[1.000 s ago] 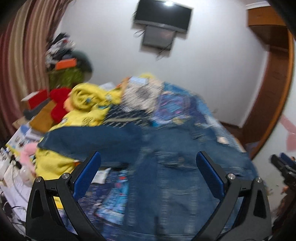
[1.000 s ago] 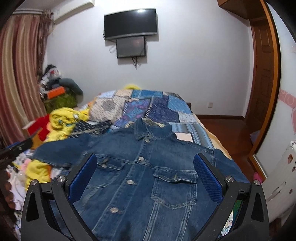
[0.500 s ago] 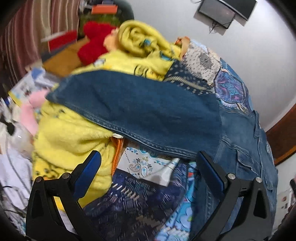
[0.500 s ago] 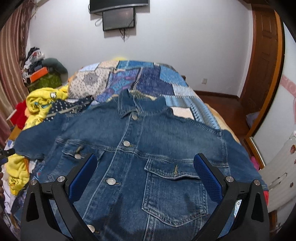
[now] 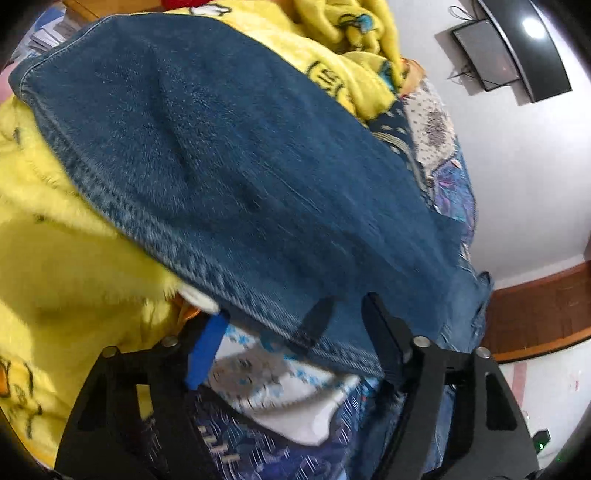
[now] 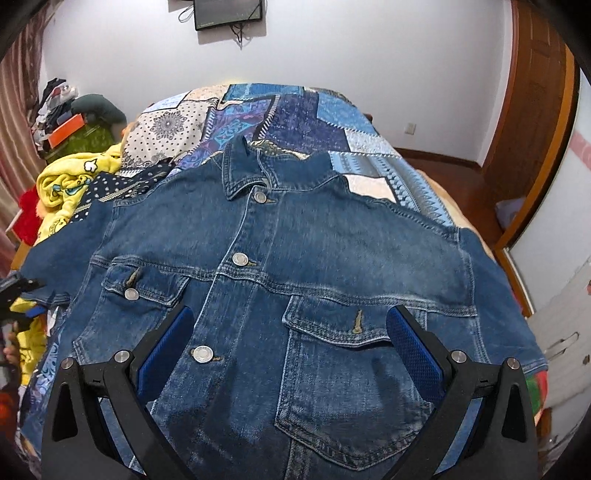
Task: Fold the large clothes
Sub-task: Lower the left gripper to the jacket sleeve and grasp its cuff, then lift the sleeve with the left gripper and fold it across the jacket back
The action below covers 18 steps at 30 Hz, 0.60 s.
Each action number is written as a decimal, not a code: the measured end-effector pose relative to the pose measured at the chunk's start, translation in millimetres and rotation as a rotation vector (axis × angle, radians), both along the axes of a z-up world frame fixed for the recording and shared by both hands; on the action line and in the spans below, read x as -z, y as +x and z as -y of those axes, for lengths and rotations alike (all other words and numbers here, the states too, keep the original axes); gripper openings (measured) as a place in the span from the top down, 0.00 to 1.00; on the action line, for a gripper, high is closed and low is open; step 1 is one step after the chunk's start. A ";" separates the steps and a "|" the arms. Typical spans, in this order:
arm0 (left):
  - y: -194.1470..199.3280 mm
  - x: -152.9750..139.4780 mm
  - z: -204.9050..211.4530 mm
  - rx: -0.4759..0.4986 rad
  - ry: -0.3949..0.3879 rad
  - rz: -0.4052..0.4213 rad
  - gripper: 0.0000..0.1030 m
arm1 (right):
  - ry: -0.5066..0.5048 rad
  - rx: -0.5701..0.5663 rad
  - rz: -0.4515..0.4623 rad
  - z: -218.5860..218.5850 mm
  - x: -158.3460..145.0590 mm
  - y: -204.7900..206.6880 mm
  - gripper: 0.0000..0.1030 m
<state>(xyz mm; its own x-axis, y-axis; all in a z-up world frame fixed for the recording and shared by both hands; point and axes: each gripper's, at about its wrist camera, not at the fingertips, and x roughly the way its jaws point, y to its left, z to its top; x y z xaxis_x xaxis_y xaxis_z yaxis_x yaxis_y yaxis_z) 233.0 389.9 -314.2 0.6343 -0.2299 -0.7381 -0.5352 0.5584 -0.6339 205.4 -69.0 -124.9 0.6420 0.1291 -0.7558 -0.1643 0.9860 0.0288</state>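
Observation:
A blue denim jacket [image 6: 295, 266] lies front up and buttoned on a patchwork bed. Its left sleeve [image 5: 229, 177] stretches out over a yellow plush blanket [image 5: 62, 266]. My left gripper [image 5: 291, 321] is at the lower hem edge of that sleeve; its fingers are partly closed, one under the cloth and one over it, a gap still showing. My right gripper [image 6: 288, 336] is open and hovers just above the jacket's chest, between the two flap pockets. The left gripper also shows in the right wrist view [image 6: 14, 295] at the far left.
The patchwork quilt [image 6: 295, 107] covers the bed beyond the collar. Yellow blanket and red plush [image 6: 27, 218] pile up at the left. A wall TV [image 6: 229, 13] hangs behind. A wooden door frame [image 6: 535, 110] and floor lie right.
My left gripper has swung left and dropped onto the sleeve's hem, its fingers closing in. My right gripper has moved lower over the jacket front and stays open.

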 end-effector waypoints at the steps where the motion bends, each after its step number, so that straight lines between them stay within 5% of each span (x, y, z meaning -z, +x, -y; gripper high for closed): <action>1: 3.7 2.1 -2.2 -0.011 0.012 -0.016 0.37 | 0.007 -0.002 -0.003 0.1 0.1 0.1 0.00; 7: 8.5 -7.7 4.3 -0.047 0.083 -0.057 0.63 | 0.039 -0.010 -0.009 4.5 -4.0 -1.6 0.00; 10: 8.9 -36.8 20.5 -0.030 0.244 -0.065 0.83 | 0.063 -0.007 -0.010 8.2 -7.0 -3.0 0.00; 18: 27.8 -144.0 73.8 0.028 0.593 0.054 0.86 | 0.140 -0.014 -0.053 19.6 -11.8 -4.7 0.00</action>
<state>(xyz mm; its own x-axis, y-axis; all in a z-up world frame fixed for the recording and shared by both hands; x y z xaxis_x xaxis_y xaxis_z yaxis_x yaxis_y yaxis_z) 260.8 316.1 -170.2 0.6742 0.1943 -0.7126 -0.4907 0.8389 -0.2355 200.7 -88.6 -113.1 0.5988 0.2438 -0.7629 -0.1724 0.9694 0.1746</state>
